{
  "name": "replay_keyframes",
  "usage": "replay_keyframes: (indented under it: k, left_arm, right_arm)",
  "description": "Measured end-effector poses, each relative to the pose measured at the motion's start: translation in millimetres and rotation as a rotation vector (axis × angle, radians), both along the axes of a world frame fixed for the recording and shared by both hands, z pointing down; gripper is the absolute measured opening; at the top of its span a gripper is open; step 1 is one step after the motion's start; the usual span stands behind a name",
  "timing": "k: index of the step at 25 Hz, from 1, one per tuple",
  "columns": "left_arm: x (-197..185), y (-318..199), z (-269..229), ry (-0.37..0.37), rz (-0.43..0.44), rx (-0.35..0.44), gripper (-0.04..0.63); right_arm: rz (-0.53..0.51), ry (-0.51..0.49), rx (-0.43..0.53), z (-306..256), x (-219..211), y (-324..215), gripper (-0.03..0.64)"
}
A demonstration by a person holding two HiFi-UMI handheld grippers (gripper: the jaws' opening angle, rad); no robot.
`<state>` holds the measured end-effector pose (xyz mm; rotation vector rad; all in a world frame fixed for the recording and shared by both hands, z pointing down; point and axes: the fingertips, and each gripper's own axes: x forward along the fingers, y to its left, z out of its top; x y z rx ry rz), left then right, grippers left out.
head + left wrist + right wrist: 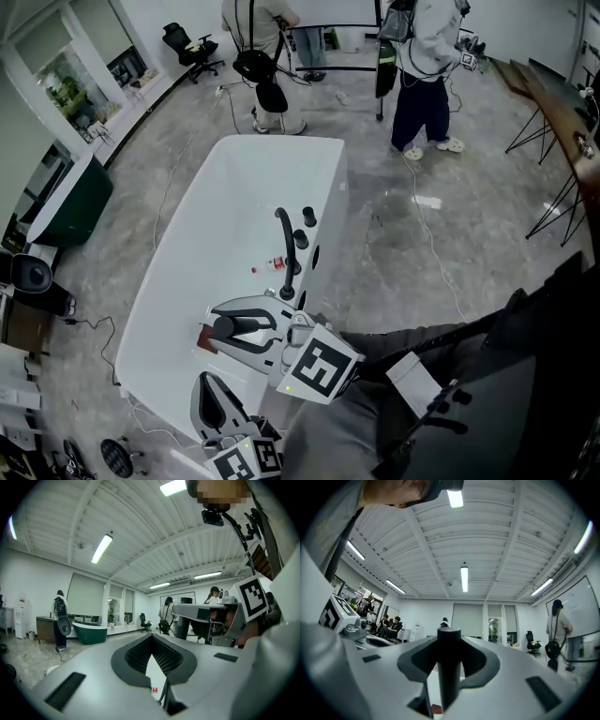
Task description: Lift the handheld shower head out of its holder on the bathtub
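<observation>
**Head view.** Grey marbled flooring surrounds a white bathtub (211, 211), and a black faucet (286, 251) is mounted on the rim at the basin's 3 o'clock. The handheld shower head (225, 328), a plain black cylinder, is seen at 7 o'clock from the faucet, over the near end of the tub. It is enclosed by the right gripper (217, 327). The left gripper (204, 379) is carried just beside it at 6 o'clock. The holder itself cannot be made out.

**Left gripper view.** The left gripper (151, 637) is shown with its jaw tips drawn together. Nothing is held in the hollow behind them, and only the white tub (152, 674) is seen through it.

**Right gripper view.** The shower head (449, 667) stands upright between the jaws of the right gripper (449, 649). The jaws are spread wide by its girth and are judged to be clamped on its flanks.

**Hazards.**
- The smooth round body could slide or twist within the hollowed pads if the hose pulls back.
- A sideways swing toward 1 o'clock could strike the faucet.
- The idle left gripper is near enough to be knocked during the lift.
</observation>
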<state>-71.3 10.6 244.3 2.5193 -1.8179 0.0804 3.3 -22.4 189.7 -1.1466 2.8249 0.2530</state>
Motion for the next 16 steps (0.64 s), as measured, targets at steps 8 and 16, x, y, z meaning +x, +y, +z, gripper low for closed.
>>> replay_keyframes:
  k: [8,16]
  left_arm:
    - [-1.1,3.3,0.2,-0.001,0.013,-0.005,0.002]
    - [0.7,3.4,-1.4,-0.006,0.034,-0.004,0.002]
  right_arm:
    - [0.024,0.012,0.009,-5.4,2.8,2.1,0.133]
    - [0.048,0.008,0.011,-7.2,7.2,2.0,0.133]
